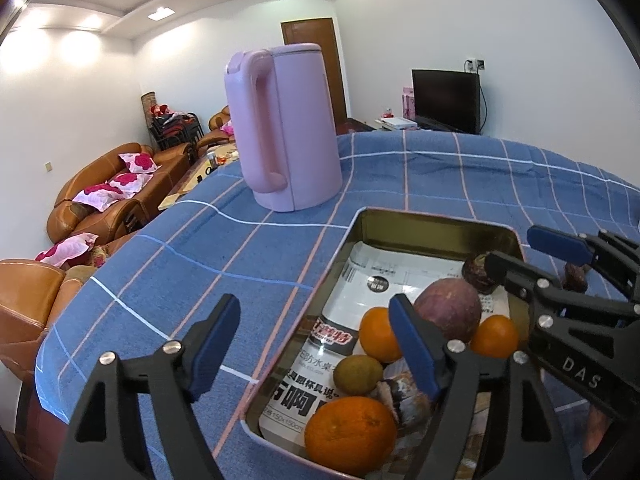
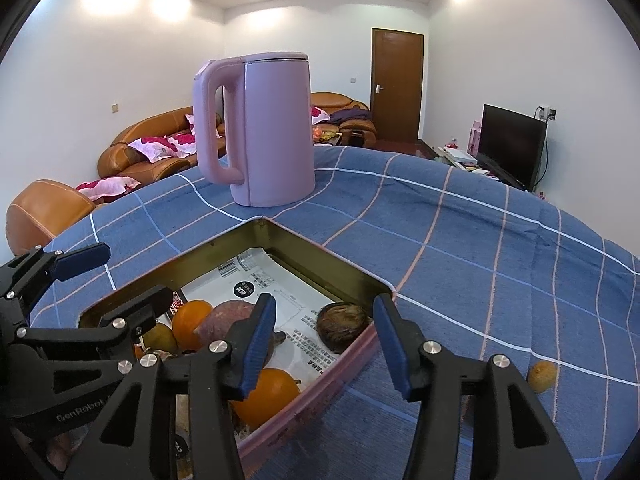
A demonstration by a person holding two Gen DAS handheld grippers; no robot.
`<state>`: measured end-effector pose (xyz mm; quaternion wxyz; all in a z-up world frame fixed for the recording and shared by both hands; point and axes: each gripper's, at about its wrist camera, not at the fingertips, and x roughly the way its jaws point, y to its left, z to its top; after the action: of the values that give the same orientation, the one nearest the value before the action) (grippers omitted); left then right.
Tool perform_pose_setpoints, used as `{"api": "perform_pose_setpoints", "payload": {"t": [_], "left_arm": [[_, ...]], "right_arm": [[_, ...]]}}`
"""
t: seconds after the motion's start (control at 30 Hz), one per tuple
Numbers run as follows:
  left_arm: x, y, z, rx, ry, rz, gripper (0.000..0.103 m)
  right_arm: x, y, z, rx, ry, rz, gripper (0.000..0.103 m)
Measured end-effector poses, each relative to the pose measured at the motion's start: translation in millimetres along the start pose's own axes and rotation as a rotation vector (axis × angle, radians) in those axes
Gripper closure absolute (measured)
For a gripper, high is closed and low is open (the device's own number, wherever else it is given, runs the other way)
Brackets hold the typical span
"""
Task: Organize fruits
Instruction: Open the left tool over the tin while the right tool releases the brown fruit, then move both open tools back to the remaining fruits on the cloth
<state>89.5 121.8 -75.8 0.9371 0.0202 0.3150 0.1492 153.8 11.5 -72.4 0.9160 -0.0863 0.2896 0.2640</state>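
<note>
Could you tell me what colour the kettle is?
Pale pink kettle; clearest in the right wrist view.

Ahead of right gripper (image 2: 326, 344): tin wall (image 2: 320, 384) between open jaws.
Beyond: kettle (image 2: 272, 132) blocks.
Right: bare cloth (image 2: 500, 280).

Your tin tray (image 2: 304, 240) sits on the worktop (image 2: 480, 240), with the kettle (image 2: 272, 132) just behind its far corner. Inside the tray, the fruits (image 2: 200, 320) cluster toward its near end on a printed sheet (image 2: 276, 284). One small fruit (image 2: 542, 376) lies outside, right of the tray, on the worktop.
</note>
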Motion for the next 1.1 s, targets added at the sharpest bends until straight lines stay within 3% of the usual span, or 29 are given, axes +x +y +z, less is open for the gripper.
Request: {"api": "perform_pose_setpoints", "payload": {"t": [0.2, 0.33, 0.4, 0.57, 0.73, 1.0, 1.1], "left_arm": [[-14, -12, 12, -0.004, -0.023, -0.037, 0.023], [-26, -34, 19, 0.006, -0.054, -0.079, 0.020], [-31, -47, 23, 0.011, -0.066, -0.099, 0.014], [-37, -93, 28, 0.069, -0.080, -0.164, 0.013], [-28, -128, 30, 0.115, -0.054, -0.187, 0.013], [-15, -141, 30, 0.103, -0.023, -0.179, 0.013], [-15, -147, 29, 0.111, -0.020, -0.184, 0.013]], "right_arm": [[-22, -19, 3, 0.000, -0.013, -0.062, 0.050], [-41, -59, -2, 0.008, -0.012, -0.184, 0.050], [-47, -87, -7, 0.058, -0.008, -0.237, 0.050], [-50, -140, -19, 0.194, 0.013, -0.308, 0.050], [-35, -154, -30, 0.252, 0.083, -0.256, 0.050], [-14, -160, -39, 0.295, 0.186, -0.202, 0.051], [-7, -167, -43, 0.333, 0.223, -0.160, 0.062]]}}
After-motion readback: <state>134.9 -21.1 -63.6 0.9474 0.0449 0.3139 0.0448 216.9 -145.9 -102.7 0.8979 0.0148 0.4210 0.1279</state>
